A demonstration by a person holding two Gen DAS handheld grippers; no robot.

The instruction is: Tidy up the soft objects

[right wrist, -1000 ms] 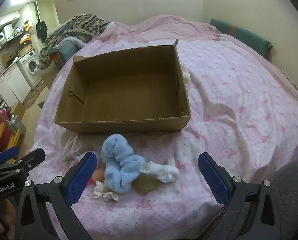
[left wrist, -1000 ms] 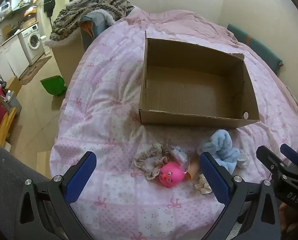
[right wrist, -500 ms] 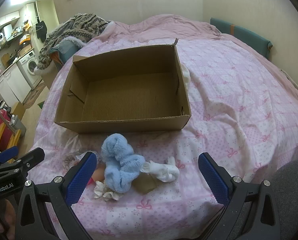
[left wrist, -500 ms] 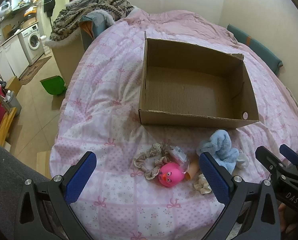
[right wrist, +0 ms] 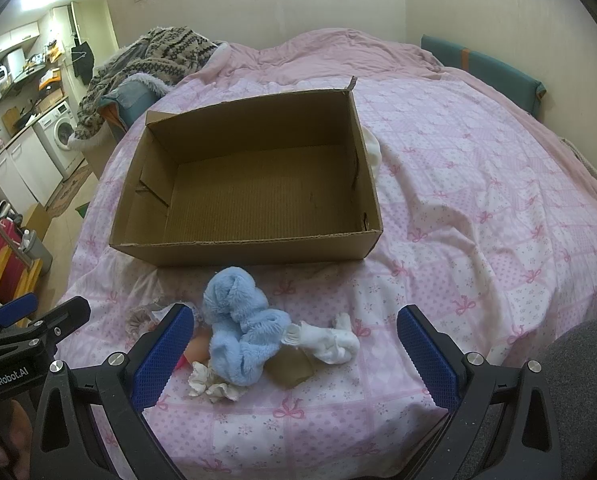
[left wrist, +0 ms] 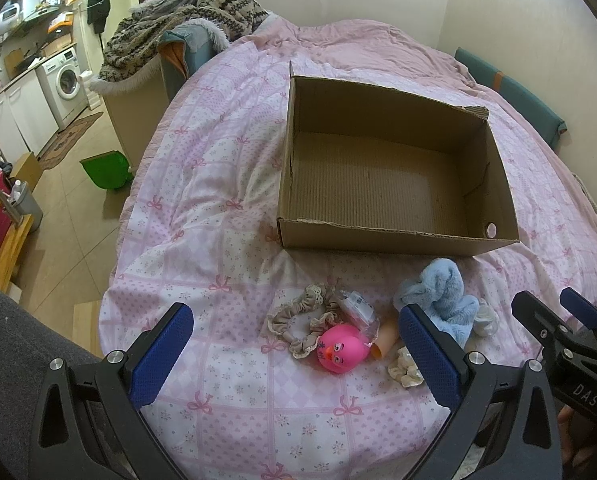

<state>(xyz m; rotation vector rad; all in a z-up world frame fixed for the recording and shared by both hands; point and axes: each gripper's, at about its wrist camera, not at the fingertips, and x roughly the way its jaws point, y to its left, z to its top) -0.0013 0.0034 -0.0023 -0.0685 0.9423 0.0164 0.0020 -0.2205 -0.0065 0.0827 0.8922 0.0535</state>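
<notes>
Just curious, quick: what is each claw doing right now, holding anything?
Left claw: open, holding nothing.
Right claw: open, holding nothing.

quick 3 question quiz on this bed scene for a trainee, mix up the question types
1. True or false: the cardboard box already holds a soft item.
2. Which item lies nearest the blue fluffy toy on its right in the right wrist view? A) white sock B) pink rubber duck C) beige scrunchie
3. Fill in: both the left gripper and the right gripper are ____ and hold nothing.

Key: 1 false, the box is empty. 2 A. 3 open.
</notes>
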